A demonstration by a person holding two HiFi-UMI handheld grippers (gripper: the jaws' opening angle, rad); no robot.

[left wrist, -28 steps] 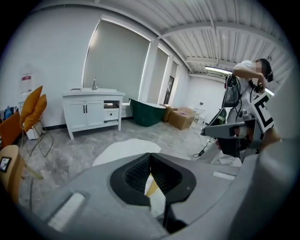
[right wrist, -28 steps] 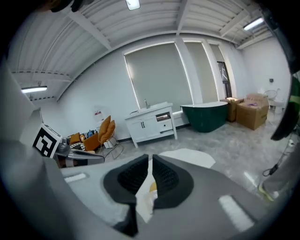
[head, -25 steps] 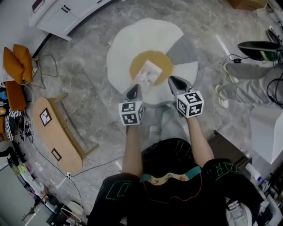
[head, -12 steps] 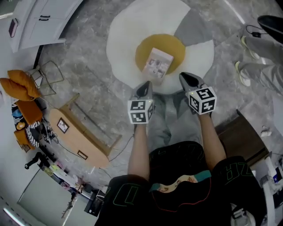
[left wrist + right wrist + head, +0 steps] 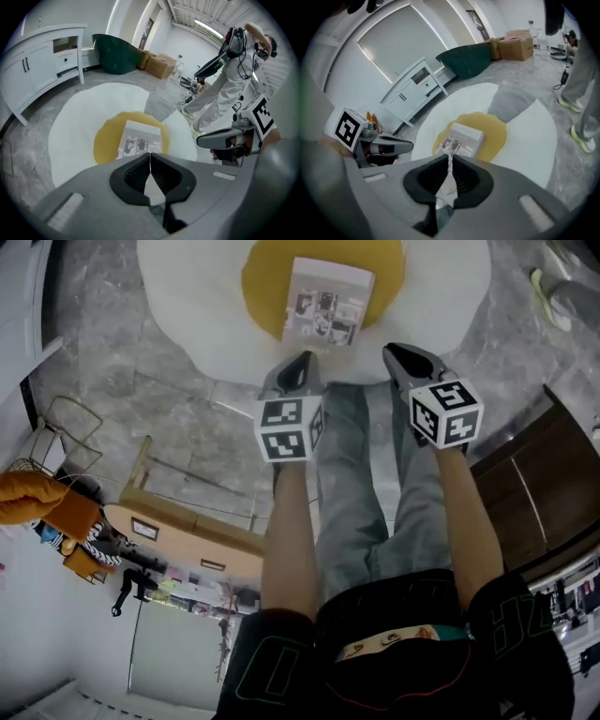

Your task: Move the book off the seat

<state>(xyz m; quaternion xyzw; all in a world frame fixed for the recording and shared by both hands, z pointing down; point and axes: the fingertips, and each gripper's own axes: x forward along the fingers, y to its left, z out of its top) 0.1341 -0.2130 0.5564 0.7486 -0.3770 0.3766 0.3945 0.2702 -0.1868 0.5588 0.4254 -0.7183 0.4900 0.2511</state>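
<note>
Head view: book [image 5: 328, 301] lies flat on the yellow centre [image 5: 262, 282] of the seat [image 5: 187, 320], a round white floor cushion shaped like a fried egg. Book cover up, pale, with small dark pictures; its long side runs near to far. It sits wholly within the yellow patch, not touching the white part.

Left claw [image 5: 298, 364]: clenched, jaws together, nothing between them (left gripper view confirms, [image 5: 150, 155]). Tip is over the near rim of the seat, near the book and clear of it.

Right claw [image 5: 405, 354]: jaws closed to a thin slit, empty [image 5: 450, 158]. It is level with the left claw, to its right, also at the near rim and clear of the book. The two claws are apart, with the person's grey trouser legs [image 5: 361, 493] below and between them.

Surroundings: marble floor [image 5: 122, 381]; grey wedge [image 5: 513, 103] on the far side of the seat; white cabinet [image 5: 42, 61] far left; dark green tub [image 5: 117, 54] and cardboard boxes [image 5: 157, 63] beyond; second person in pale clothes [image 5: 220, 89] at far right.
</note>
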